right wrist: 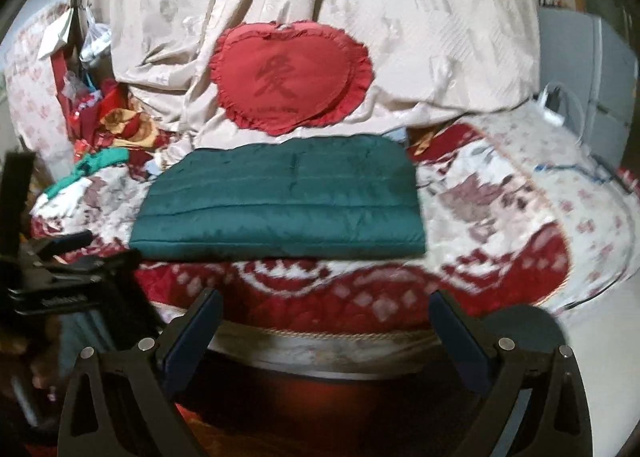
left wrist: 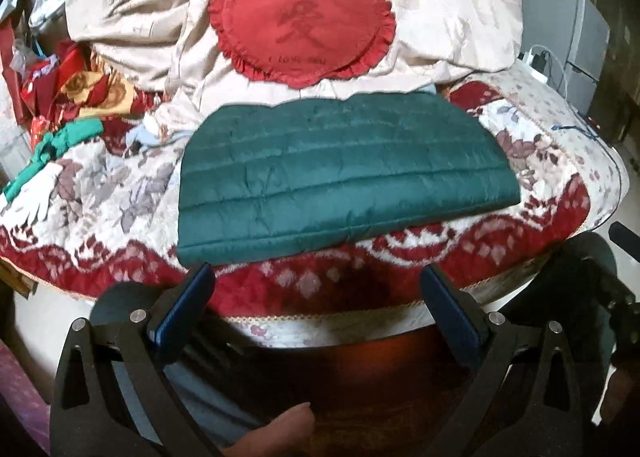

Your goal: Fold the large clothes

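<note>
A dark green quilted garment (left wrist: 340, 173) lies folded into a flat rectangle on the red and white patterned bedspread (left wrist: 400, 253). It also shows in the right wrist view (right wrist: 280, 201). My left gripper (left wrist: 316, 277) is open and empty, held just off the bed's near edge, short of the garment. My right gripper (right wrist: 326, 303) is open and empty, also back from the bed edge. The left gripper's body shows at the left of the right wrist view (right wrist: 52, 277).
A red heart-shaped cushion (left wrist: 304, 37) leans on a beige curtain (left wrist: 440, 5) behind the garment. Colourful clothes and bags (left wrist: 68, 97) are piled at the far left. A white charger and cables (left wrist: 536, 61) lie at the bed's right corner, by a grey cabinet (left wrist: 576, 41).
</note>
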Tool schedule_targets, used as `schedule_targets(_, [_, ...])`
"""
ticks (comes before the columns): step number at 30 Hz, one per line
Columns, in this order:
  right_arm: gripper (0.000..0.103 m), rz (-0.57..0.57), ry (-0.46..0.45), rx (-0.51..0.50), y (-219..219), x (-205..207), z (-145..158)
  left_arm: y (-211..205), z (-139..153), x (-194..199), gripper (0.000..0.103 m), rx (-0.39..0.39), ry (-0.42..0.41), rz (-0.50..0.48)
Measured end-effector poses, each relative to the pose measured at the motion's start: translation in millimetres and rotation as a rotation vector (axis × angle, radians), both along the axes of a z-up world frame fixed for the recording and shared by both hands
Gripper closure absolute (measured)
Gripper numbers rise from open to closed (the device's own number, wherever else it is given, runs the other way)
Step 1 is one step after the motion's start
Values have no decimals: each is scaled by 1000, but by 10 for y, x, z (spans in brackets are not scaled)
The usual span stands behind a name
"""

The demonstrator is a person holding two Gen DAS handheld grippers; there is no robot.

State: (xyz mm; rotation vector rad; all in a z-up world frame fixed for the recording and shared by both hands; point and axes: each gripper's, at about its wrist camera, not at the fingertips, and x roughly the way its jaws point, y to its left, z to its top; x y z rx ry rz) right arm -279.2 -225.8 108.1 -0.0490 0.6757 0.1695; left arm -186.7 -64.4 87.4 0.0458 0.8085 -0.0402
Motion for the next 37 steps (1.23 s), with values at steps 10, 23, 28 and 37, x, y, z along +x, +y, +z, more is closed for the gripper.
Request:
schedule_targets(10, [1,39,-68,-66,161,-129,156,-71,185,-122,1,13,-52,1])
schedule_targets(23, [1,34,-56,-55,175,-126,150,-62,146,-92,1,0,-42,8])
schedule_targets(28, [1,36,-50,-48,163,-116,121,-58,122,-94,1,-3,-37,10])
schedule_targets(37, [1,40,-43,-47,168,-114,84,-40,93,-114,1,-17,-59,10])
